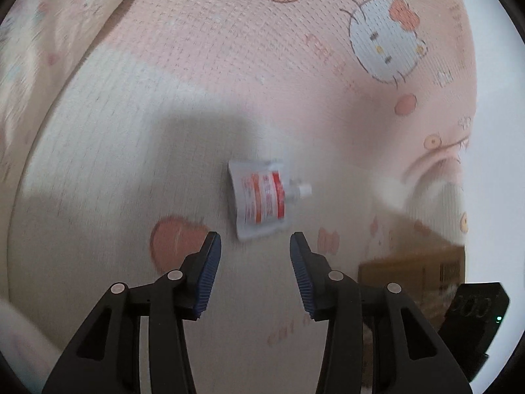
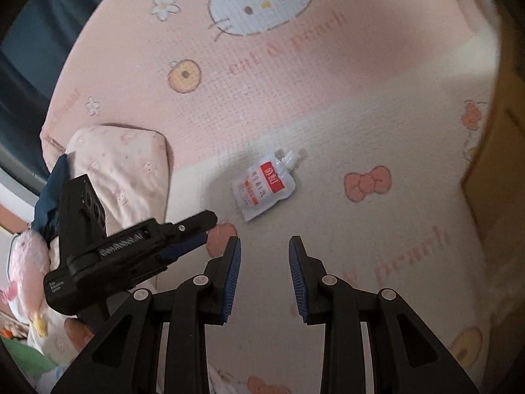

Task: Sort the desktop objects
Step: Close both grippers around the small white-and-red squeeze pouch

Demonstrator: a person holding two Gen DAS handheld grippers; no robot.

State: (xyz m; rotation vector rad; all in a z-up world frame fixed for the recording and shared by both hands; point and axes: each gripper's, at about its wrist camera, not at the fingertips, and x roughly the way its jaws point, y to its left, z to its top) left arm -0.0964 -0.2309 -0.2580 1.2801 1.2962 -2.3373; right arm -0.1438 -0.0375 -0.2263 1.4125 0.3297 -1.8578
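Apparently white spouted pouch [image 2: 264, 186], red label, flat

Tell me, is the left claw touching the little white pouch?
Apart. The left wrist view shows the left gripper open, with bare sheet between its fingertips and the pouch.

Home bedroom: bed with pink cartoon-cat sheet [image 2: 295, 105], matching pillow [image 2: 121, 164] at its edge, pink plush toy [image 2: 26, 259] beside it, cardboard box [image 2: 498, 170] next to the bed.

Open left tongs [image 1: 255, 241] above white pouch [image 1: 262, 197] on bedsheet [image 1: 131, 131]
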